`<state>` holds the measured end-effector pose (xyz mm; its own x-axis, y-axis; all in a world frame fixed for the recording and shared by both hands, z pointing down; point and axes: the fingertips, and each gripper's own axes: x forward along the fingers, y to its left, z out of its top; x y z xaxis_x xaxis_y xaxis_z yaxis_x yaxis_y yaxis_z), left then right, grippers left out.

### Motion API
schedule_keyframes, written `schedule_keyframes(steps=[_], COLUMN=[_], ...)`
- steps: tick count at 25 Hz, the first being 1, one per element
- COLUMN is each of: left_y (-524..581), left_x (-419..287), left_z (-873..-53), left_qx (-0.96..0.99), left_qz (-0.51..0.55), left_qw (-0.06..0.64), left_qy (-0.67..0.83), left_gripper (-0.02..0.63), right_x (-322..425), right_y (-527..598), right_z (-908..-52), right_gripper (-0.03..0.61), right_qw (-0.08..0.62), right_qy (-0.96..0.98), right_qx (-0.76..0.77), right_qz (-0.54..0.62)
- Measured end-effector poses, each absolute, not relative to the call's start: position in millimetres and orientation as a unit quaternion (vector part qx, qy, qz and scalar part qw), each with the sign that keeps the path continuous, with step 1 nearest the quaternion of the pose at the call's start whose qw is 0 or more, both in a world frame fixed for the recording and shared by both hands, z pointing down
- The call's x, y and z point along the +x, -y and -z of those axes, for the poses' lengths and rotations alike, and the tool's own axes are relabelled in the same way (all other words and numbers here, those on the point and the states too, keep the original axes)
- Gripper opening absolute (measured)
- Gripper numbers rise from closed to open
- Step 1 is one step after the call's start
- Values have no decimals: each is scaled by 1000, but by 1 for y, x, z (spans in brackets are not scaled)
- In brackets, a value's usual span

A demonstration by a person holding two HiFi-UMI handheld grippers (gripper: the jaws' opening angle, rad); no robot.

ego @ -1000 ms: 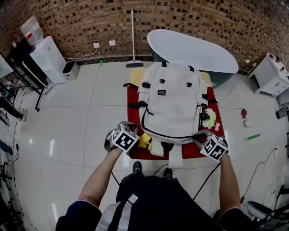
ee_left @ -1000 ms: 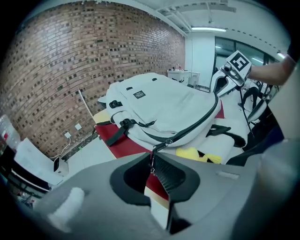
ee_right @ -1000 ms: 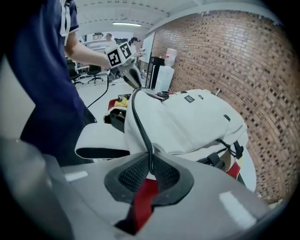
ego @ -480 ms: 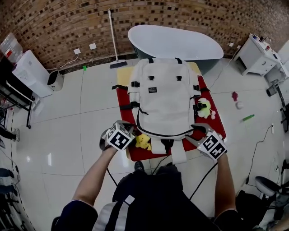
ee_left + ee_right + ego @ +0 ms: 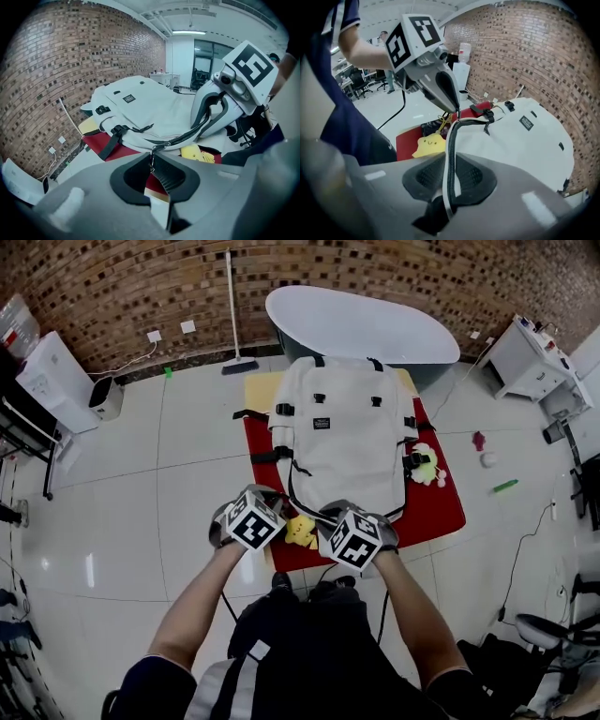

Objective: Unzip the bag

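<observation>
A white backpack [image 5: 345, 442] lies flat on a red mat [image 5: 441, 507]. Its dark zipper [image 5: 187, 136] runs along the near edge. My left gripper [image 5: 274, 502] is at the bag's near left corner, shut on the small metal zipper pull [image 5: 151, 157]. My right gripper [image 5: 339, 512] sits right beside it, and its jaws are closing. The bag's zipper edge [image 5: 451, 164] runs between its pads, which press on it. In the right gripper view the left gripper [image 5: 457, 110] holds the pull at the end of that strip.
A yellow plush toy [image 5: 300, 531] lies on the mat between the grippers, and a green-and-white toy [image 5: 427, 465] lies by the bag's right side. Behind the bag stand a white bathtub [image 5: 366, 329] and a broom [image 5: 230, 306]. A white cabinet [image 5: 530, 357] stands at the right. Small items [image 5: 504, 486] dot the floor.
My right gripper has moved left from the bag's near right corner to beside the left gripper and now has the zipper edge between its jaws. The left gripper has kept its grip.
</observation>
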<state>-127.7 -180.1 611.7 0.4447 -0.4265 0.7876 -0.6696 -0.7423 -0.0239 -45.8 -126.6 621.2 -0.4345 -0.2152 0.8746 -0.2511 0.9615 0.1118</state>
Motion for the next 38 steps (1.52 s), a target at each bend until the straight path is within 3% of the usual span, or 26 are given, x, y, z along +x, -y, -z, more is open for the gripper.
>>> schedule_keyframes(steps=[22, 26, 30, 33, 35, 37, 38], left_y=[255, 245, 233, 223, 218, 214, 212], left_x=[-143, -148, -140, -121, -102, -84, -76], left_z=[-625, -617, -589, -558, -530, -502, -490], left_qx=[831, 834, 847, 867, 883, 897, 903], left_qz=[-415, -392, -344, -276, -215, -159, -138], left_qw=[127, 152, 170, 182, 189, 183, 178], left_qy=[349, 357, 368, 373, 372, 369, 366], left_gripper=[34, 122, 135, 133, 120, 26, 2], right_x=[-39, -38, -30, -23, -15, -6, -3], right_y=[118, 130, 148, 162, 173, 182, 184], right_z=[-606, -586, -556, -524, -500, -477, -467], right_gripper=[66, 137, 141, 107, 72, 5, 5], right_qw=[456, 389, 313, 214, 147, 101, 85], right_qy=[858, 879, 895, 905, 904, 904, 906], right_qx=[216, 250, 291, 330, 359, 376, 379], right_qz=[-96, -110, -129, -163, -177, -174, -168])
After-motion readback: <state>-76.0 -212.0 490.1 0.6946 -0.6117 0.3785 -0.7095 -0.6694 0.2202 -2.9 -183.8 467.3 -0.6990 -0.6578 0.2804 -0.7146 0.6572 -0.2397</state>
